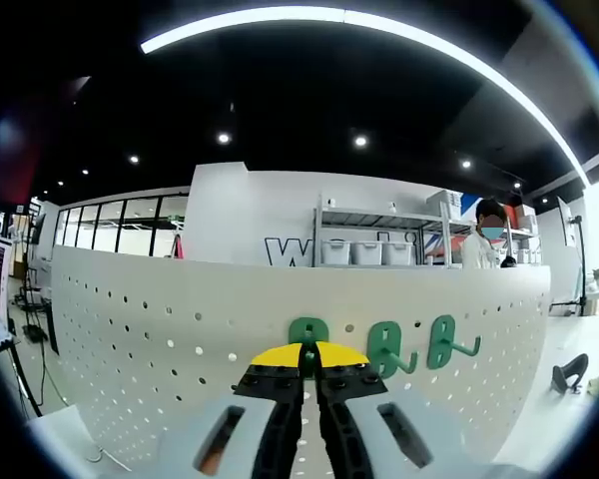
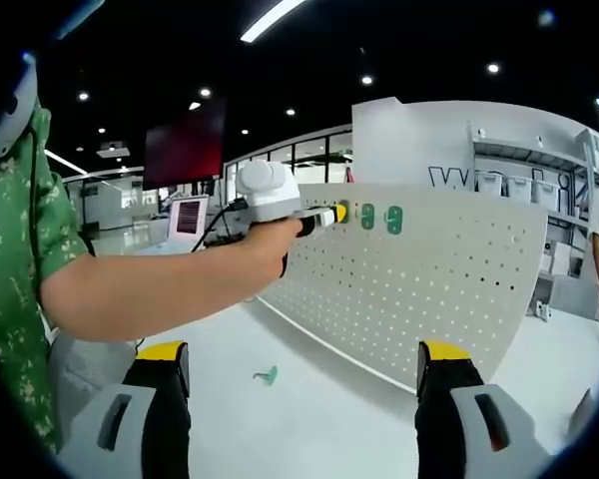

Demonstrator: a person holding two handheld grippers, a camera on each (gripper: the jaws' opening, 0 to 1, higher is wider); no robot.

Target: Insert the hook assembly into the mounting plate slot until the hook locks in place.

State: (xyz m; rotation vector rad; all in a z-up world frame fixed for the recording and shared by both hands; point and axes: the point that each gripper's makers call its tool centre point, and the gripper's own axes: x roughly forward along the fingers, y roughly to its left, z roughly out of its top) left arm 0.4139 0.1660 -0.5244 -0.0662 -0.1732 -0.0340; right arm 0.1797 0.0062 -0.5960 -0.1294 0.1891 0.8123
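A white pegboard [image 1: 180, 329] stands upright on the table. Two green hooks [image 1: 384, 346] [image 1: 441, 339] hang on it side by side. A third green hook [image 1: 307, 330] sits against the board to their left, and my left gripper [image 1: 307, 359] is shut on it, yellow tips pressed to the board. In the right gripper view a hand holds the left gripper [image 2: 331, 215] at the pegboard [image 2: 429, 279], beside the two hung hooks [image 2: 366, 217] [image 2: 393, 220]. My right gripper [image 2: 301, 364] stands open with nothing between its fingers. One loose green hook [image 2: 268, 375] lies on the table.
A dark hook-like part [image 1: 569, 372] lies on the white table to the right of the board. A person's arm in a green patterned sleeve [image 2: 20, 259] crosses the right gripper view. Shelves with bins [image 1: 369, 249] and a person [image 1: 484, 239] stand behind the board.
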